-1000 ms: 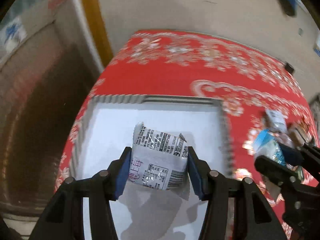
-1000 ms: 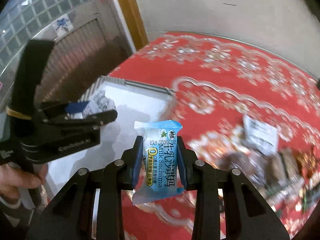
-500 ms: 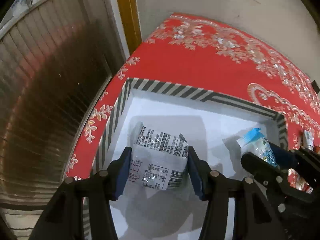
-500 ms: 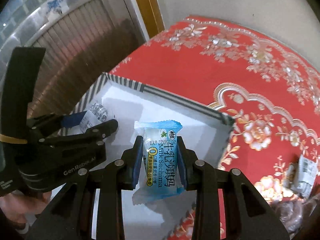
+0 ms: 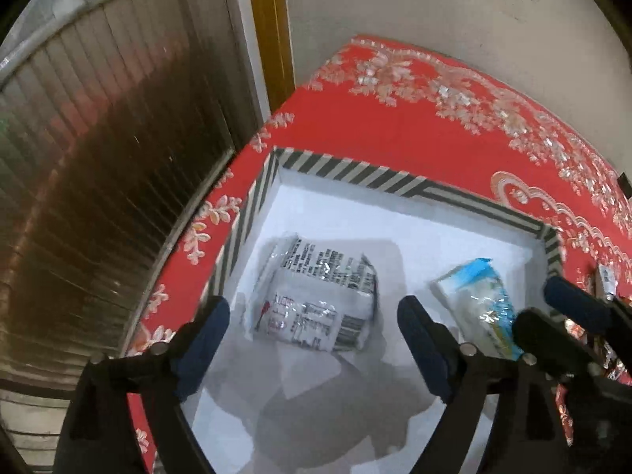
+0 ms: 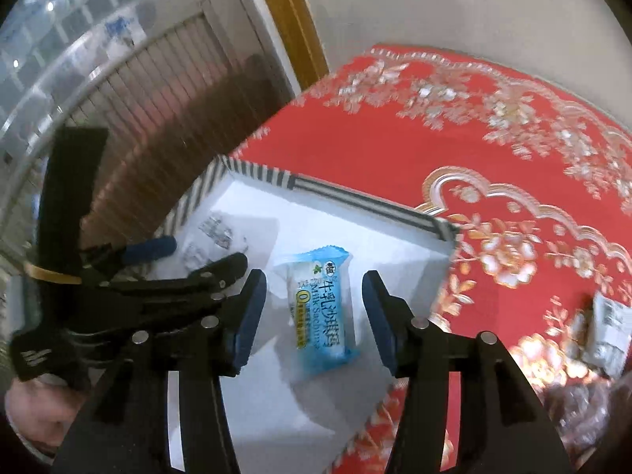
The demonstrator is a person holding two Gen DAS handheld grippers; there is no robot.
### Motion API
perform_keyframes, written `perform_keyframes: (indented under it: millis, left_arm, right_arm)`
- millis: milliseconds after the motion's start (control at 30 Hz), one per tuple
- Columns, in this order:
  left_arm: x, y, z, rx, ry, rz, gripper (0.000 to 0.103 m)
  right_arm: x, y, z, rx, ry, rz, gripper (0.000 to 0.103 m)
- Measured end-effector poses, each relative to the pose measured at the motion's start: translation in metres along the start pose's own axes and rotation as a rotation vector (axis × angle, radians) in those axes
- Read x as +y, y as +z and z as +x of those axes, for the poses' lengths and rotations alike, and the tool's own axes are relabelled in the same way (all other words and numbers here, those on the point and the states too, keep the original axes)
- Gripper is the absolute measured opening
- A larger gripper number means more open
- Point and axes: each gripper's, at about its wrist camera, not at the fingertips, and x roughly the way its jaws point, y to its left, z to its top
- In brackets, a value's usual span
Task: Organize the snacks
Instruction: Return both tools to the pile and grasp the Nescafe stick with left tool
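Two packs dropped in box [image 5: 347,172], more left on counter [image 6: 395,150].
Left gripper [image 5: 312,328] and right gripper [image 6: 312,308] just opened, clear of silver pack [image 5: 316,300] and blue pack [image 6: 322,308]; pile [image 6: 604,328] still outside.

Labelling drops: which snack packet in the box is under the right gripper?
The blue Milk Sachima packet, lying between the open right gripper pads. The silver-white packet with black print lies under the left gripper.

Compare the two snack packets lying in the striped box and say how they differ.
The silver packet is greyish white with black print and a barcode; the blue packet is light blue with a yellow band. The silver packet looks wider and squarer, the blue packet narrower and longer. The silver packet lies nearer the box's left wall, the blue packet nearer its right wall. Both rest loose on the white floor, gripped by no fingers.
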Motion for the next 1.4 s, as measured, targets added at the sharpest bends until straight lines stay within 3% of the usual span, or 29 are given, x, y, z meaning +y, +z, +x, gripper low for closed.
perform_keyframes:
  millis: [200,400,900,1167,1400]
  left_arm:
    - [-0.031,-0.007,-0.038,-0.074,-0.037,0.04,0.097]
    - [-0.076,-0.02,-0.061,-0.094,-0.089,0.068,0.098]
    - [-0.185,-0.06,-0.064,-0.007,-0.188,0.165,0.099]
    - [-0.223,-0.059,-0.06,-0.009,-0.198,0.237,0.099]
    - [-0.234,-0.078,-0.066,-0.012,-0.293,0.329,0.099]
  right_arm:
    - [-0.025,-0.024,-0.057,-0.056,-0.004,0.063,0.051]
    - [-0.064,-0.059,-0.105,-0.091,-0.059,0.093,0.051]
    - [-0.179,-0.153,-0.195,-0.067,-0.228,0.234,0.051]
    - [-0.206,-0.168,-0.204,-0.067,-0.235,0.286,0.051]
    - [-0.204,-0.145,-0.198,-0.078,-0.218,0.24,0.051]
